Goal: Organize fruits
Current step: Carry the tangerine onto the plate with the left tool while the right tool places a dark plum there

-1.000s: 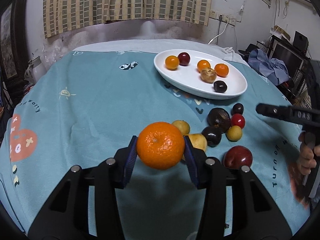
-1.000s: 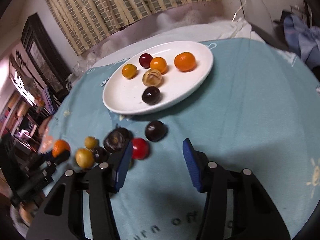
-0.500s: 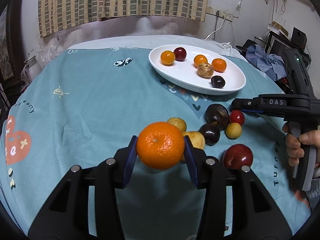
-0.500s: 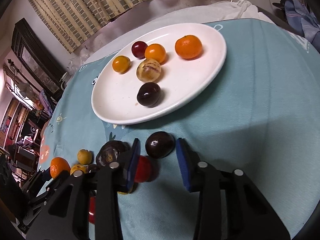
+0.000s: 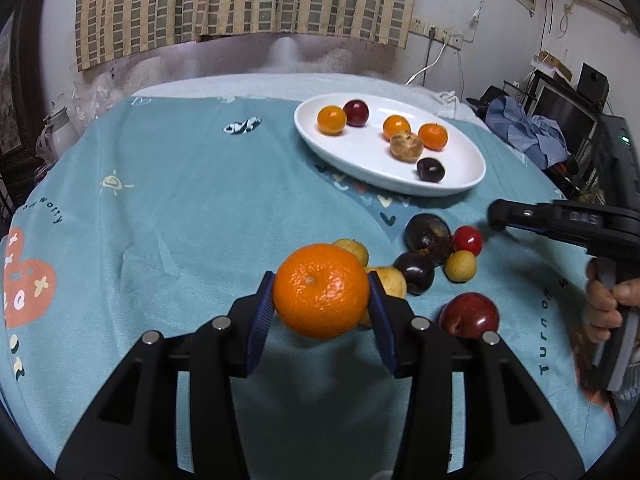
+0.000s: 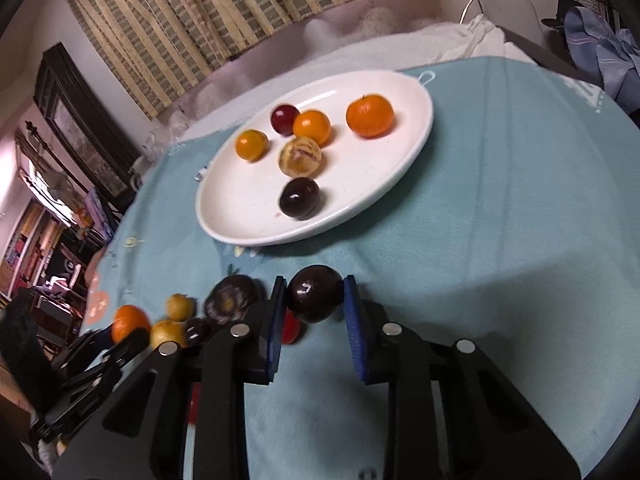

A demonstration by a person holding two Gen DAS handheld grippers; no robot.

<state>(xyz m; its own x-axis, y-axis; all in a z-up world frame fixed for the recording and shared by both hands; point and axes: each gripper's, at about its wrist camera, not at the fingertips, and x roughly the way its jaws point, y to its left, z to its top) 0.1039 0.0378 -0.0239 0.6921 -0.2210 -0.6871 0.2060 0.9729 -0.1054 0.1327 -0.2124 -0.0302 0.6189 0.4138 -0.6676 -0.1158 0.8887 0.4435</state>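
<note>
My left gripper (image 5: 321, 294) is shut on a large orange (image 5: 321, 290), held above the teal tablecloth. My right gripper (image 6: 315, 300) is shut on a dark plum (image 6: 315, 298), just above the cloth in front of the white oval plate (image 6: 404, 164). The plate (image 5: 452, 152) holds several fruits: small oranges, a red plum, a striped fruit and a dark plum. In the left wrist view the right gripper (image 5: 496, 215) shows at the right, near a red fruit (image 5: 467, 239).
Loose fruits lie on the cloth: a dark wrinkled fruit (image 5: 429, 233), a dark plum (image 5: 414, 272), yellow fruits (image 5: 461, 266) and a big red plum (image 5: 470, 315). Clothes and electronics stand beyond the table's right edge. A kettle (image 5: 60, 132) stands at the left.
My right gripper has closed on the dark plum near the plate and lifted it slightly. My left gripper keeps holding the orange almost still.
</note>
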